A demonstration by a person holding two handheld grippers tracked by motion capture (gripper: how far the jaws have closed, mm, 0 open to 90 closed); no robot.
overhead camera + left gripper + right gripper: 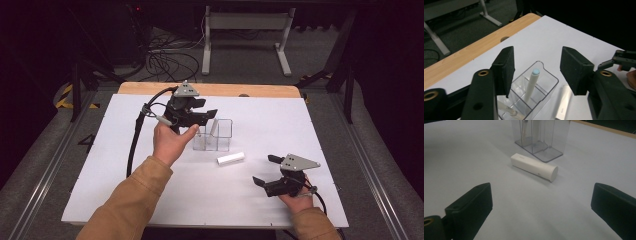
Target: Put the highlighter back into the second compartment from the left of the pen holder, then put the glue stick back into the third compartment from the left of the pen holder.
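A clear plastic organiser (223, 136) with compartments stands mid-table. A white stick with a pale blue tip (532, 83) leans upright in one compartment, and another pale item (506, 108) lies in the compartment beside it. My left gripper (206, 109) hovers just left of and above the organiser. Its jaws (536, 65) are open, with the stick's tip below the gap and untouched. A white tube (230, 158) lies on its side in front of the organiser. My right gripper (265, 170) rests low at the front right, open, pointing at the tube (534, 166) from a short distance.
A white sheet (150, 190) covers the table, and a wooden strip (225, 90) shows at its far edge. Beyond it on the floor are a white desk frame (245, 30) and loose cables (170, 60). A black cable (135, 140) trails from the left gripper.
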